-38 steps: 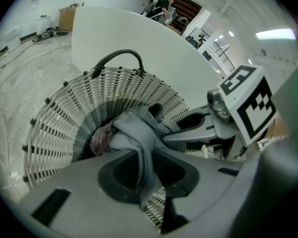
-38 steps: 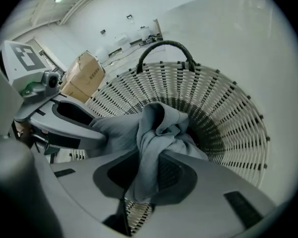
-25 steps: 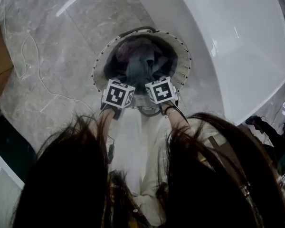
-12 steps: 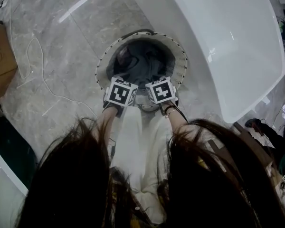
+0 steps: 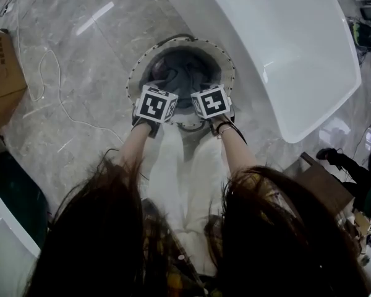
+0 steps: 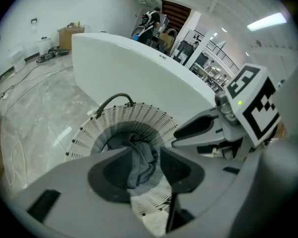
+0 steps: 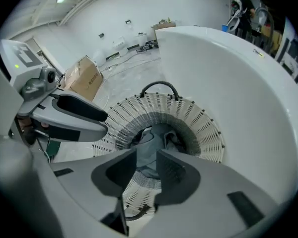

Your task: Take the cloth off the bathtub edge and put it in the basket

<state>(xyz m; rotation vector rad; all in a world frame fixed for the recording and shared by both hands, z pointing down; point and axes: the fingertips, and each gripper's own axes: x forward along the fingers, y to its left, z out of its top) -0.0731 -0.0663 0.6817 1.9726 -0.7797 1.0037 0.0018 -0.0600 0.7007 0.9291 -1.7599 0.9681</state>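
Grey cloth [image 5: 179, 73] lies crumpled in the bottom of the white slatted basket [image 7: 198, 125], which stands on the marble floor [image 5: 80, 67] right beside the white bathtub [image 5: 297, 60]; none of the cloth shows on the tub's edge. Both grippers hang side by side over the basket's near rim. The left gripper [image 6: 141, 155] has its fingers moderately apart, and a fold of the cloth shows in the gap, rising against the near inner wall. The fold seems to lie below the fingers rather than pinched by them, though the view leaves a little doubt. The right gripper [image 7: 146, 155] has a narrower gap, also with cloth visible through it and nothing clearly clamped. Judging by this, the task looks as good as done. The cloth reads as light, limp and unbreakable: it folds and slumps under its own weight. It should not slide out of a firm pinch, but it trails and may snag on the slats or hang over the rim. If it needs shifting, a raised ridge or bunched fold near the middle is the best place to pinch, not a flat single layer or a loose corner, so that less of it dangles.
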